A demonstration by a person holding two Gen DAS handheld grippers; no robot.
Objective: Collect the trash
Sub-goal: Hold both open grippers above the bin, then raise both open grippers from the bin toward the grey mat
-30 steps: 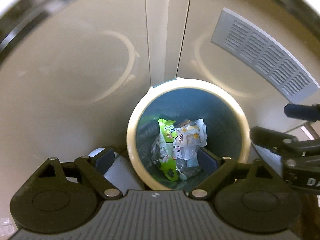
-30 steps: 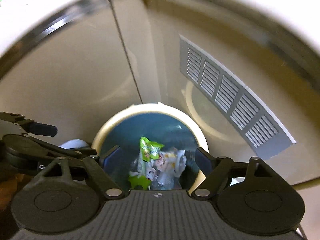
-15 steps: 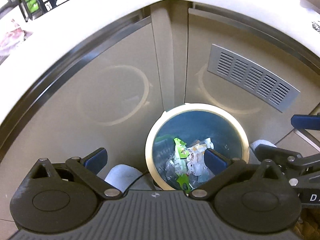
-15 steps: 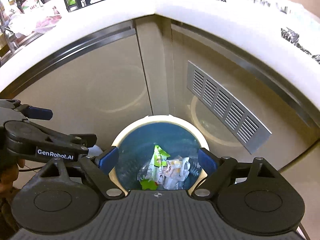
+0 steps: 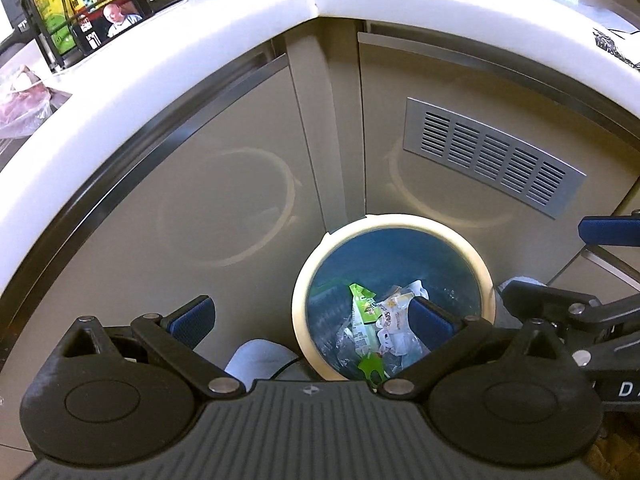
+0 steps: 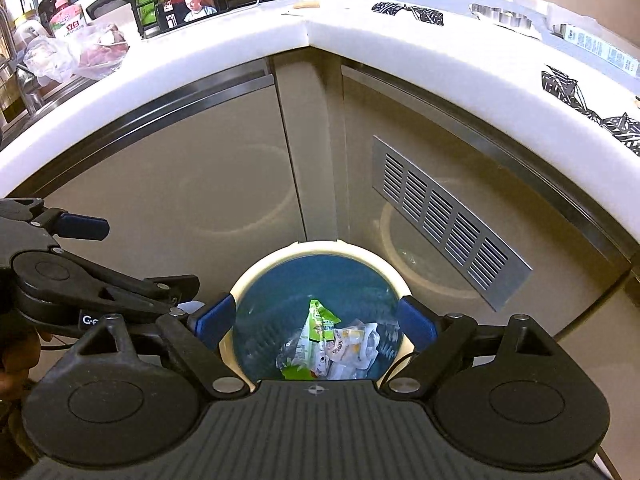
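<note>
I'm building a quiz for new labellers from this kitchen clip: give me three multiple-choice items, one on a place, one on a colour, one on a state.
1. Where does the round cream-rimmed bin stand?
A. on the white countertop
B. on the floor in the cabinet corner
C. inside an open cabinet

2. What colour is the bin's inside?
A. blue
B. red
C. black

3. What is between the right gripper's jaws?
A. a green wrapper, clamped
B. a bottle, clamped
C. nothing; open

Answers: 1 B, it sits below the countertop where the cabinet doors meet. 2 A, blue wall above the crumpled wrappers. 3 C, both blue pads stand apart and bare.
</note>
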